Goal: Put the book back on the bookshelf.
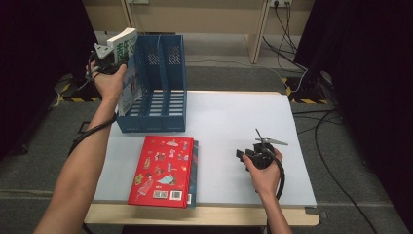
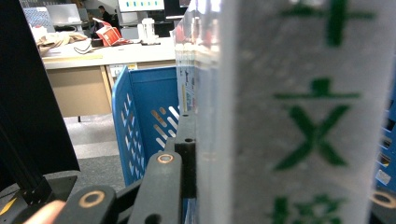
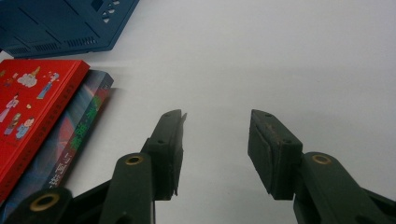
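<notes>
While the left claw [image 1: 113, 61] clamps the white book [image 1: 125, 68] with green lettering by its upper edge, the book hangs upright over the leftmost slot of the blue file rack [image 1: 160, 92], its lower end already dipping between the rack's outer wall and the first divider. Holding it from the top and keeping it vertical makes sense: judged from this pose, the aim is to slide the book down into that slot, and a grip higher up keeps the claw clear of the rack walls. In the left gripper view the book's spine [image 2: 299, 116] sits pressed against the black jaw, with the rack's perforated blue wall [image 2: 135, 135] just behind.

The right claw [image 1: 260, 152] rests low on the white surface [image 1: 234, 122], well apart from the rack, its jaws standing apart with nothing between them; in the right gripper view bare surface [image 3: 280, 56] lies between them. It looks parked, out of the way of the other hand's work.

Counting: one rack with three slots; three books in all, one held and two stacked flat near the front edge, the red book [image 1: 163, 170] on top of a darker book [image 3: 74, 140] whose edge peeks out on the right side. Those two lie just in front of the rack, plausibly waiting their turn.
</notes>
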Demonstrator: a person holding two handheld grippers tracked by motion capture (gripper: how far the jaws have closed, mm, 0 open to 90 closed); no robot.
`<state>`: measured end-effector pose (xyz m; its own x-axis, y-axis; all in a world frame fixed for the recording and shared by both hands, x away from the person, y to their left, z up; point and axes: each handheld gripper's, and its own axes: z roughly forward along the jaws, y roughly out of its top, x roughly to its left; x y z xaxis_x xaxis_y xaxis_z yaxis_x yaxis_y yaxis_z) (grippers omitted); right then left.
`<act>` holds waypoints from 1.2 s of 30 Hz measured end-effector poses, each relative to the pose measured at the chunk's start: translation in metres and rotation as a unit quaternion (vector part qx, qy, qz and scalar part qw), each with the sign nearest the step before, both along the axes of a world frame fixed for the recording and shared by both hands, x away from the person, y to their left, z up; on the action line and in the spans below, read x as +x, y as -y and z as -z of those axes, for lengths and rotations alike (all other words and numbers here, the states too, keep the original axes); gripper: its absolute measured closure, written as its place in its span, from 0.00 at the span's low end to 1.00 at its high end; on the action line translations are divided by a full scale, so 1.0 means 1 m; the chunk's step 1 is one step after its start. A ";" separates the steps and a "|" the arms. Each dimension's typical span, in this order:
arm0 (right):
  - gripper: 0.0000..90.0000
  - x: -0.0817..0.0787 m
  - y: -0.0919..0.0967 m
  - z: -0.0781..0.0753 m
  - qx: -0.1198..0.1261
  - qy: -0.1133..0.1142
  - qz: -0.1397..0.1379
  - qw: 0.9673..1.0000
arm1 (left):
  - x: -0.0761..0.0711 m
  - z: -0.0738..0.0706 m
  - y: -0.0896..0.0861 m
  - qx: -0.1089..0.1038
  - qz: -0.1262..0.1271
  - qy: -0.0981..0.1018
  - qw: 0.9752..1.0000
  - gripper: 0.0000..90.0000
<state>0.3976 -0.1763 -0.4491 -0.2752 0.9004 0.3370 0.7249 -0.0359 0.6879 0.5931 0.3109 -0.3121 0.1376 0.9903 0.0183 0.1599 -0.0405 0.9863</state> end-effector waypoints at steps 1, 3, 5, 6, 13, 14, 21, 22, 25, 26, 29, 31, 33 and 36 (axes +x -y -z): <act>0.62 0.000 0.001 0.000 -0.002 0.002 -0.001 1.000 | 0.001 0.001 0.000 0.001 0.000 0.000 1.000 0.82; 0.62 0.000 0.001 0.000 -0.003 0.004 0.000 1.000 | 0.002 0.003 0.000 0.002 0.001 0.000 1.000 0.82; 0.62 0.000 0.001 0.000 -0.002 0.003 0.000 1.000 | 0.003 0.004 0.000 0.001 0.000 0.002 1.000 0.82; 0.62 0.000 0.001 0.000 -0.002 0.003 0.001 1.000 | 0.004 0.004 0.000 0.001 0.000 0.002 1.000 0.82; 0.62 0.000 0.000 0.002 -0.003 0.001 -0.002 1.000 | 0.009 0.010 0.000 0.002 0.000 0.004 1.000 0.82; 0.62 0.001 0.000 0.002 -0.004 0.001 -0.002 1.000 | 0.009 0.011 0.000 0.002 0.000 0.004 1.000 0.82; 0.62 0.002 0.000 0.003 -0.003 -0.002 0.001 1.000 | 0.012 0.016 0.001 0.002 0.001 0.008 1.000 0.82; 0.62 0.002 0.000 0.003 -0.003 -0.003 0.001 1.000 | 0.012 0.017 0.000 0.001 0.002 0.009 1.000 0.82; 0.62 0.002 0.000 0.004 -0.003 -0.006 0.000 1.000 | 0.012 0.020 -0.001 0.000 0.000 0.011 1.000 0.82; 0.62 0.002 -0.001 0.004 -0.003 -0.007 -0.001 1.000 | 0.012 0.020 -0.002 0.001 -0.001 0.011 1.000 0.82; 0.62 0.002 -0.001 0.004 -0.003 -0.007 -0.002 1.000 | 0.010 0.023 -0.002 0.000 0.001 0.011 1.000 0.82; 0.62 0.002 -0.002 0.004 -0.002 -0.008 -0.002 1.000 | 0.010 0.024 -0.002 -0.001 0.001 0.009 1.000 0.81; 0.62 0.002 -0.002 0.005 -0.004 -0.007 -0.003 1.000 | 0.010 0.026 -0.002 -0.001 0.002 0.009 1.000 0.82; 0.62 0.002 -0.003 0.005 -0.003 -0.008 -0.004 1.000 | 0.009 0.029 -0.003 0.000 0.002 0.006 1.000 0.81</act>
